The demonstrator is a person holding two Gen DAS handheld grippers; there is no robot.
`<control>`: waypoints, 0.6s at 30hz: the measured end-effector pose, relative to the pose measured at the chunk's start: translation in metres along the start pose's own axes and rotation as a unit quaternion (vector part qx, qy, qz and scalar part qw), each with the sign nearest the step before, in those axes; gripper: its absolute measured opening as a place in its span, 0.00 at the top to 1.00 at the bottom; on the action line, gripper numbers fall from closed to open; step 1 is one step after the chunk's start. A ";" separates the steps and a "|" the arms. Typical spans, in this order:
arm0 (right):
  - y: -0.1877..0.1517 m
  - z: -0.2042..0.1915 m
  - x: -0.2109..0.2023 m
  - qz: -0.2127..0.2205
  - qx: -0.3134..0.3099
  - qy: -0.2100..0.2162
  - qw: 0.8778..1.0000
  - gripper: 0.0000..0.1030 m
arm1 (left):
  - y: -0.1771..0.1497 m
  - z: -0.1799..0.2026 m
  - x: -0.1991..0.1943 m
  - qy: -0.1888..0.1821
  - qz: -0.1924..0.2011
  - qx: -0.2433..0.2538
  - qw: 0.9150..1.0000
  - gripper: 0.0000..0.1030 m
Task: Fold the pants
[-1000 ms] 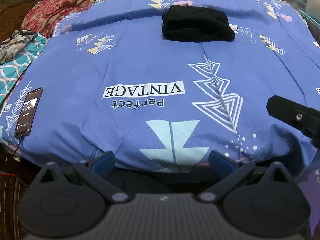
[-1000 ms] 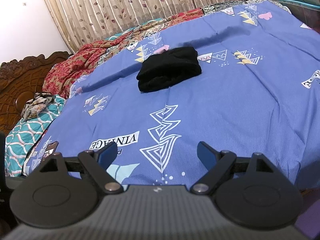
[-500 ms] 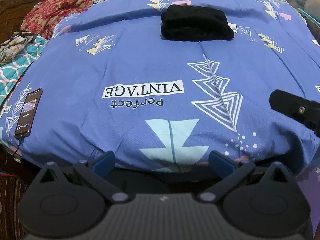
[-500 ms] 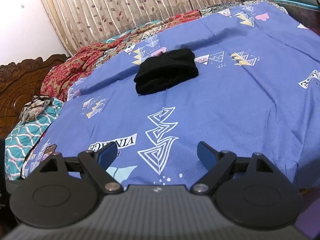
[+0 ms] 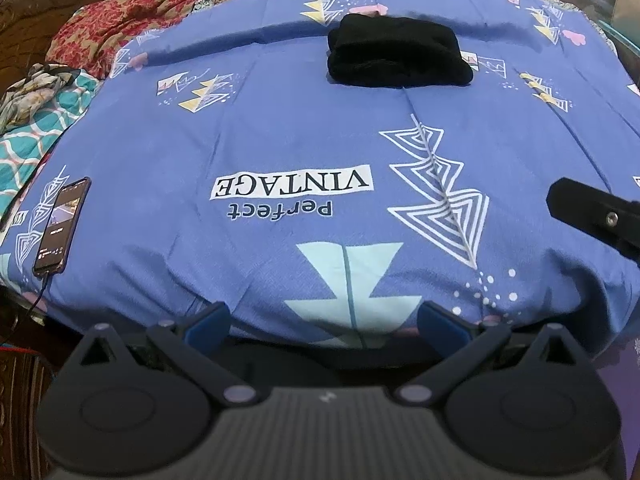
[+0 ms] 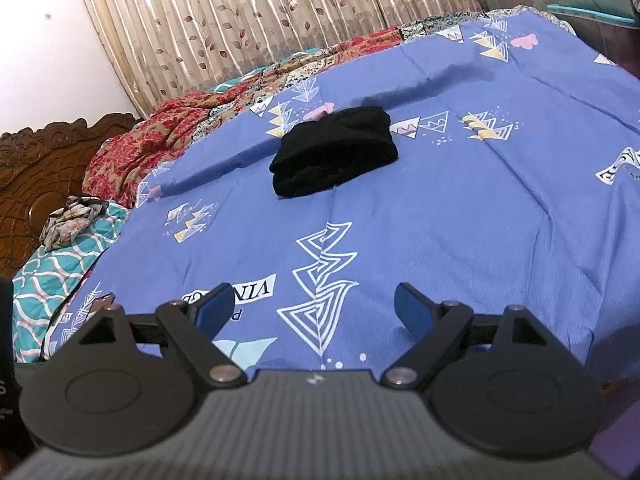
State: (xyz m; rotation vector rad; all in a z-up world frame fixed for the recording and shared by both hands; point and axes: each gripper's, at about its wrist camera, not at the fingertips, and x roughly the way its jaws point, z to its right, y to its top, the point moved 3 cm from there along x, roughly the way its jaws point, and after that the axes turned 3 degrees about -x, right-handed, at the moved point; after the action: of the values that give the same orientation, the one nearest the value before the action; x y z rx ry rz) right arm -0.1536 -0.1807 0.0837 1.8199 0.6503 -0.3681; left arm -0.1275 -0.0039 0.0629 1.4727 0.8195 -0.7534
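Observation:
Black pants (image 5: 398, 58) lie folded in a compact bundle on the blue patterned bedsheet (image 5: 280, 128), far from both grippers; they also show in the right wrist view (image 6: 334, 150). My left gripper (image 5: 324, 318) is open and empty at the bed's near edge. My right gripper (image 6: 314, 306) is open and empty, also at the near edge. Part of the right gripper's body (image 5: 592, 210) shows at the right of the left wrist view.
A phone (image 5: 62, 226) with a cable lies on the sheet at the near left. A red patterned blanket (image 6: 160, 136) and a teal quilt (image 6: 60, 264) lie at the left by the carved wooden headboard (image 6: 36, 164). Curtains (image 6: 280, 12) hang behind the bed.
Both grippers have drawn back slightly from the bed and tilted a little. The folded pants have not moved. Both stay open.

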 end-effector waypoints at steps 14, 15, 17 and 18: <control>-0.002 -0.002 0.003 -0.008 0.000 0.001 1.000 0.14 | -0.003 -0.005 0.010 -0.002 -0.028 -0.014 1.000 0.00; -0.002 -0.002 0.003 -0.008 -0.001 0.001 1.000 0.14 | -0.003 -0.005 0.010 -0.001 -0.029 -0.015 0.999 0.00; -0.002 -0.002 0.004 -0.009 -0.001 0.001 1.000 0.14 | -0.003 -0.005 0.012 0.001 -0.032 -0.018 0.999 0.00; -0.002 -0.002 0.004 -0.009 -0.001 0.001 1.000 0.14 | -0.003 -0.006 0.012 0.001 -0.032 -0.018 0.999 0.00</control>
State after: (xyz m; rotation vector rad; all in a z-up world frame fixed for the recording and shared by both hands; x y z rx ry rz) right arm -0.1519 -0.1773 0.0809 1.8137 0.6694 -0.3784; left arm -0.1239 0.0026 0.0512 1.4206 0.8818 -0.7815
